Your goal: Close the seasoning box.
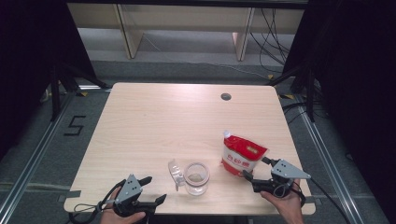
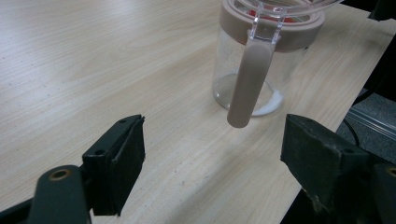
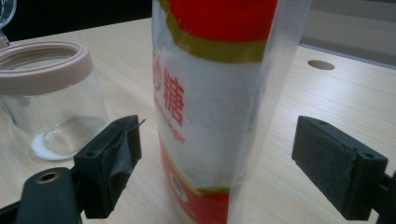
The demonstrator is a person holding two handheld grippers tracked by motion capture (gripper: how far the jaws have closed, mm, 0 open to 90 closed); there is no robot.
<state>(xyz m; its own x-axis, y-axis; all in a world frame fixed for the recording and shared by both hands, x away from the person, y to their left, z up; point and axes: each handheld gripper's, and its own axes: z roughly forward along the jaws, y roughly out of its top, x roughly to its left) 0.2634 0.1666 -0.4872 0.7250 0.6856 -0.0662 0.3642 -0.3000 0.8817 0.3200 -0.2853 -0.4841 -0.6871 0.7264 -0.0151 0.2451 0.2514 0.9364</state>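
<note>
On the table [image 1: 154,121], the sugar bag [image 1: 241,154] stands beside the open jar [image 1: 196,178]. It is framed, untouched, by the right gripper [image 1: 254,171], jaws wide; closing is judged next. The left gripper [image 1: 152,190] waits open near the jar.

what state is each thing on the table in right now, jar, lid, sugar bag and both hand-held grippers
jar: upright, open, a little white sugar at the bottom
lid: flipped up off the jar's mouth, hinged at its left rim
sugar bag: standing upright, spout at top, cap state unclear
left hand-held gripper: open, holding nothing, short of the jar
right hand-held gripper: open, jaws either side of the sugar bag, pads not pressing
</note>
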